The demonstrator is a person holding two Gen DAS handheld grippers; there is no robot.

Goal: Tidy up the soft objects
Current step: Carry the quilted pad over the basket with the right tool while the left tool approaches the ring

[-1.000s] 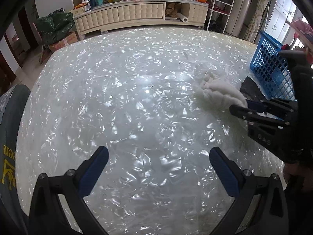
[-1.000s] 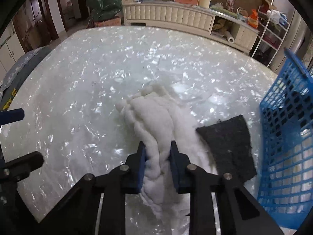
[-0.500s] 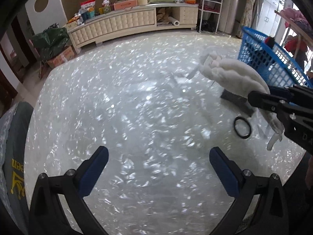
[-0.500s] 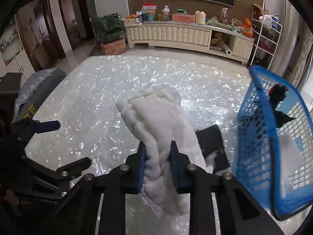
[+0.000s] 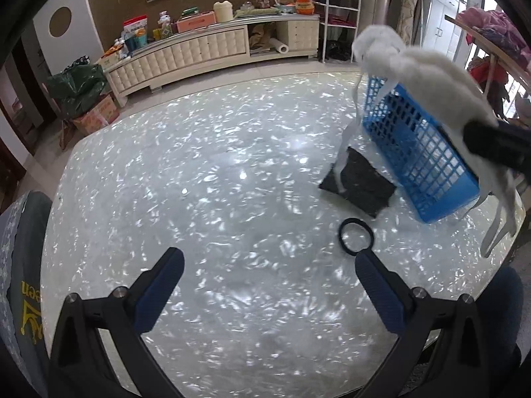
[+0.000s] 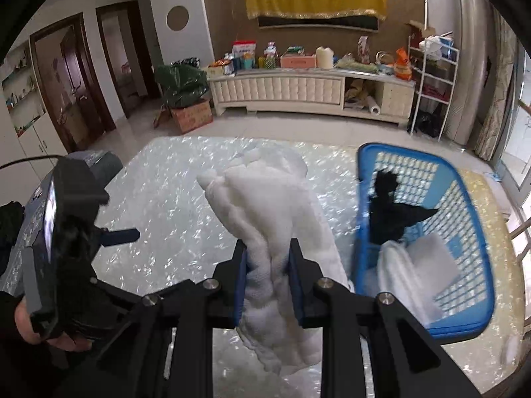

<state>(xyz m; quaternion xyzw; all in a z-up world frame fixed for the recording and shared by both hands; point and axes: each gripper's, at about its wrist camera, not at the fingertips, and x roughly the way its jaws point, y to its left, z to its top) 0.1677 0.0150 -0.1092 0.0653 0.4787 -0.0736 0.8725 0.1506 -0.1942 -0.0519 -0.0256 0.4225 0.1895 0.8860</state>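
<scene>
White fleecy cloth (image 6: 265,219), clamped in the right hand-held gripper (image 6: 267,275), hangs above the counter (image 5: 232,179) beside the blue basket (image 6: 464,326) — trailing straps may snag its rim; left hand-held gripper (image 5: 265,288) gapes wide, empty.

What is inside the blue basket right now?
Inside the blue basket: a black cloth and white folded pieces. Anything beneath them is covered.

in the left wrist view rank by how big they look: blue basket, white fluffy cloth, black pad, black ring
1. blue basket and white fluffy cloth: about alike; the cloth hangs lifted nearer the camera, so unsure.
2. black pad
3. black ring
</scene>
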